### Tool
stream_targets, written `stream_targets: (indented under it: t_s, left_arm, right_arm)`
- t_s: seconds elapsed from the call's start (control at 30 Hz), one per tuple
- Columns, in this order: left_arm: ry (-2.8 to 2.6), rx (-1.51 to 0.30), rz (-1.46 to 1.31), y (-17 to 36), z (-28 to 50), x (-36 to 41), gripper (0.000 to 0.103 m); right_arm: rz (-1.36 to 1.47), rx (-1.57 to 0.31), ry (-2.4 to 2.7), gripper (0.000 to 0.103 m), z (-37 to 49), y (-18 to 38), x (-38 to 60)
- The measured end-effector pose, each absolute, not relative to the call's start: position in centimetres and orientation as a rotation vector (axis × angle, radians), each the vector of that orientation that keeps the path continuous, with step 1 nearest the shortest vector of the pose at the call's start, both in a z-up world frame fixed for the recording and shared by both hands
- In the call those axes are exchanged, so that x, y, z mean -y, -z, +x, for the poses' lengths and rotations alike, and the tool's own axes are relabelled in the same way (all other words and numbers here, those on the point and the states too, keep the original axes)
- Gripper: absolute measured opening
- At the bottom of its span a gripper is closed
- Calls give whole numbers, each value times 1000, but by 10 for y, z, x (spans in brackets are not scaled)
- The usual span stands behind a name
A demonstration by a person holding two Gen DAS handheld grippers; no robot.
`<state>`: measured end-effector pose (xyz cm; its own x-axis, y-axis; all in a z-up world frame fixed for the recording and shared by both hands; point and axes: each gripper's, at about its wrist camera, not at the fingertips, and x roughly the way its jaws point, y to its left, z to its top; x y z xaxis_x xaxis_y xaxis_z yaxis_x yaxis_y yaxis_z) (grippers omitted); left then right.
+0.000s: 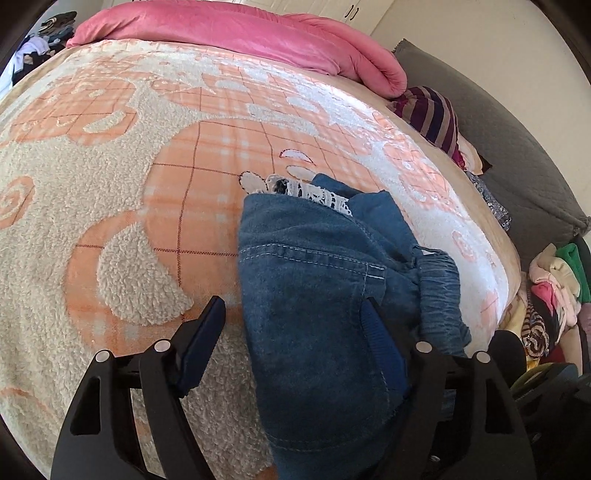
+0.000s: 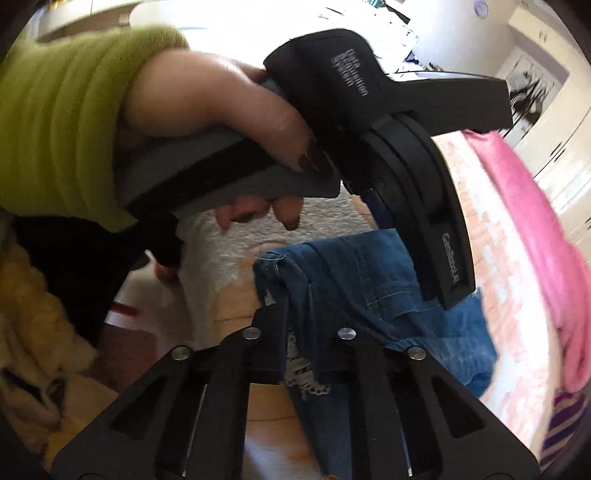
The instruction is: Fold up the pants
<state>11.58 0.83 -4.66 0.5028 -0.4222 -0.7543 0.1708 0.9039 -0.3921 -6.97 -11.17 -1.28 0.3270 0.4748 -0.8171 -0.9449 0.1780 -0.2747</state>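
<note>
Left black two-finger gripper (image 1: 295,321) – jaws standing wide, angled downward, blue-padded fingers (image 1: 380,343) one to each side. Right black two-finger gripper (image 2: 295,321) – jaws closed together, tilted steeply down. Person's left hand (image 2: 221,107), lime-green ribbed sleeve (image 2: 62,122) at the wrist, wraps the left gripper's grey handle.

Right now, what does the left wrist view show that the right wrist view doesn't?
Left wrist only: the left gripper with its fingers apart, jeans between them; the jeans' elastic waistband and lace trim; the gray headboard; a clothes pile beside the bed.

Right wrist only: the hand in a green sleeve holding the left gripper's handle, and the right gripper shut on a denim fold.

Both: the jeans, the orange-and-cream blanket, the pink duvet and a striped garment.
</note>
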Motion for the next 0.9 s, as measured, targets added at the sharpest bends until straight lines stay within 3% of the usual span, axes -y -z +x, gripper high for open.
stream_targets:
  t_s: [0.23,0.4,0.47,0.6,0.73,0.9]
  left_arm:
    - [367,-978,-278,50,118,-6,79]
    - [362,-973,-285,49,115,-7,79]
    - [357,-969,-285,48,113,-7,79]
    - [345,-965,-277,47,111,-7,79]
    - [331,-958,-260,44,107,-6,79]
    - [320,-950,-247,40,104,-6,81]
  right_arm:
    - [-788,-741,-1162,1,-68,27,145]
    - [-675,-759,-1158,8,-66,35,145]
    - [-663,-749,-1171,18,-69,32,145]
    - [-643,-738,-1180,26,-75,23,148]
    - [-604,-730,-1191,43,-81,11,150]
    - [-564,-705,-1204,57,-87,-10,158]
